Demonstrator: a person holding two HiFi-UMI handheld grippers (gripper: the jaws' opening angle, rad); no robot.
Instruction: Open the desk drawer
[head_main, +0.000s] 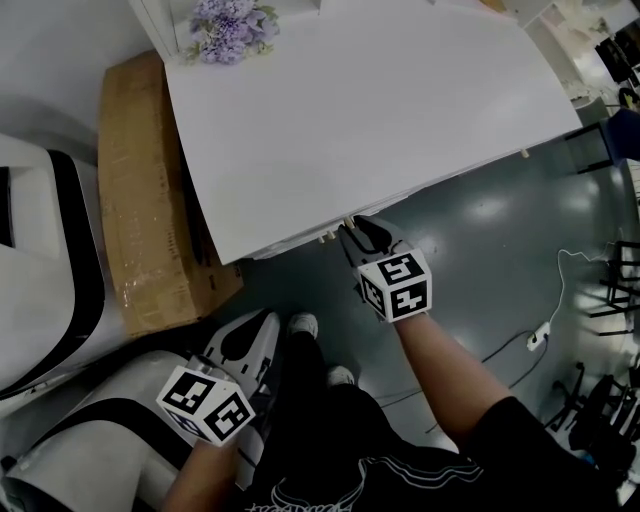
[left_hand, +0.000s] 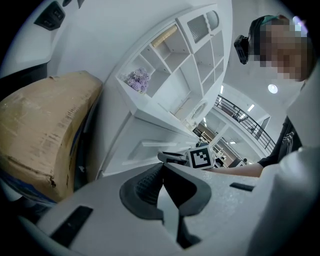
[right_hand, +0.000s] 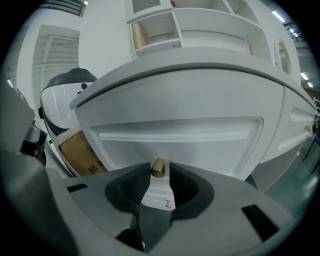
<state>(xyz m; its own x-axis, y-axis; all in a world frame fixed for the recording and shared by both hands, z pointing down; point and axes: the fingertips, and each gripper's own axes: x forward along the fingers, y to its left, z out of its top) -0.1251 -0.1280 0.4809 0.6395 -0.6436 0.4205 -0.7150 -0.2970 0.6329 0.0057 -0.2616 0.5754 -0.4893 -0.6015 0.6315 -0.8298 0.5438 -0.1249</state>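
The right gripper (right_hand: 159, 173) pinches the small brass knob (right_hand: 158, 167) on the desk drawer (right_hand: 200, 135), which doesn't look pulled out yet. I'd draw straight back and level, squeezing firmly so the knob can't slip free. The left gripper (left_hand: 162, 167) hangs low, jaws together, empty. The white worktop (head_main: 380, 120) is bare, with lilac flowers (head_main: 232, 25) behind it, a cardboard box (head_main: 150, 200) beside it and grey floor (head_main: 480, 230) below.
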